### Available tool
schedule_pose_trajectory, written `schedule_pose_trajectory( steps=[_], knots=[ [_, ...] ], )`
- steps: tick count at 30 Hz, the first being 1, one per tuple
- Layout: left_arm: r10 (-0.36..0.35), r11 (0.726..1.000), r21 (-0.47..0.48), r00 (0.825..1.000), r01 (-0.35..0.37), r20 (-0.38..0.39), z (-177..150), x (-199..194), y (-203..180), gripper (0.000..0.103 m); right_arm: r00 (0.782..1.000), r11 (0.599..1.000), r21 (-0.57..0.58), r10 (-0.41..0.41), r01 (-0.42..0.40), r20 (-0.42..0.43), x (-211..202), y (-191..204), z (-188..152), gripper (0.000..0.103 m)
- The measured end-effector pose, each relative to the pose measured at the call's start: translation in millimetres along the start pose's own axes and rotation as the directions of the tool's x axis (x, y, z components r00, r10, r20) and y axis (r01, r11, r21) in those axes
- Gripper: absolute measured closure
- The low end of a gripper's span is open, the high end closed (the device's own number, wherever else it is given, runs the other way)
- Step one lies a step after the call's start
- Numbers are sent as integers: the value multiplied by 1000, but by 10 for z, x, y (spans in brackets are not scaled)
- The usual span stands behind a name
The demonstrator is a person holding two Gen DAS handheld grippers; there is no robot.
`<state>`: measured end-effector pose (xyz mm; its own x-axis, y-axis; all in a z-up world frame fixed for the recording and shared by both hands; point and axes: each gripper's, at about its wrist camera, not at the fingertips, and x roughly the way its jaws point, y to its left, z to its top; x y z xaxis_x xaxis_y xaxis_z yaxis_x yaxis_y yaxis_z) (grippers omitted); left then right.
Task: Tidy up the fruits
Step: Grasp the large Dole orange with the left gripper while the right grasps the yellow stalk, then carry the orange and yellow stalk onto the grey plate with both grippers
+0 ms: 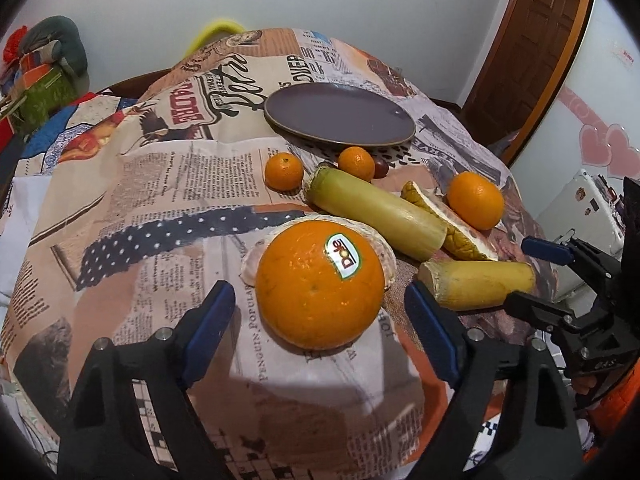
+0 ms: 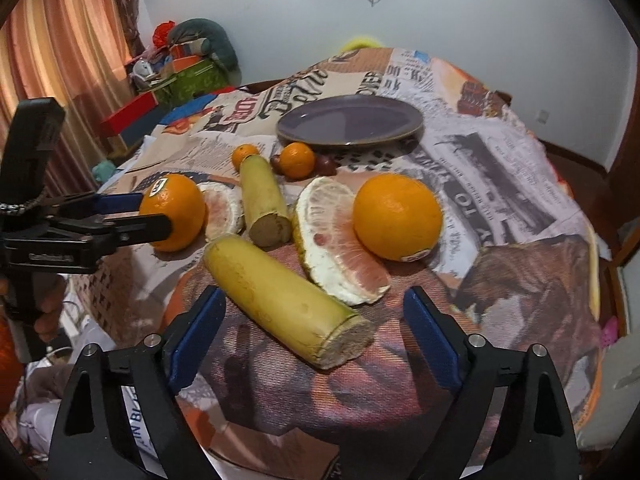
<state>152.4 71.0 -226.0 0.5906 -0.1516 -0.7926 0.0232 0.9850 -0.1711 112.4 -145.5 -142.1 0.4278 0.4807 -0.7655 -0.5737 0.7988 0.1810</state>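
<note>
While my left gripper (image 1: 320,308) hangs spread wide around the Dole orange (image 1: 319,283), its pads clear of the peel, that orange sits well short of the purple plate (image 1: 340,114) and left of the 2 sugarcane pieces. My right gripper (image 2: 314,320) is likewise released, flanking the nearer sugarcane piece (image 2: 286,298), with a pomelo wedge (image 2: 340,244) between cane and plate.

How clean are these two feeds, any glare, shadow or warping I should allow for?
Left wrist view: fisheye bends the table edges, dark vignette in the corners, a small glare spot on the orange, soft shadow under it. Right wrist view: same warp, the plate shows a dull sheen, the near sugarcane piece is sharp.
</note>
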Motion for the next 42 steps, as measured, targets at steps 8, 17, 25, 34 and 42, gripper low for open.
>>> schedule_pose_trajectory(
  steps=[8, 17, 25, 34, 42],
  knots=[
    [-6, 1000, -17, 1000, 5, -25, 0, 88, 26, 35, 999, 999, -4, 32, -32, -36, 65, -1, -43, 40],
    [7, 1000, -18, 1000, -8, -29, -92, -58, 13, 36, 996, 997, -30, 70, -72, -59, 4, 87, -107, 59],
    [31, 1000, -2, 999, -31, -41, -294, -273, 68, 36, 988, 987, -89, 128, -136, -90, 68, 282, -30, 61],
    [23, 999, -26, 999, -24, -34, -314, -223, 118, 35, 979, 979, -121, 149, -166, -136, 418, 381, 153, 61],
    [33, 999, -20, 999, -33, -21, -262, -250, 91, 36, 978, 979, -89, 169, -181, -123, 395, 371, 135, 67]
  ],
)
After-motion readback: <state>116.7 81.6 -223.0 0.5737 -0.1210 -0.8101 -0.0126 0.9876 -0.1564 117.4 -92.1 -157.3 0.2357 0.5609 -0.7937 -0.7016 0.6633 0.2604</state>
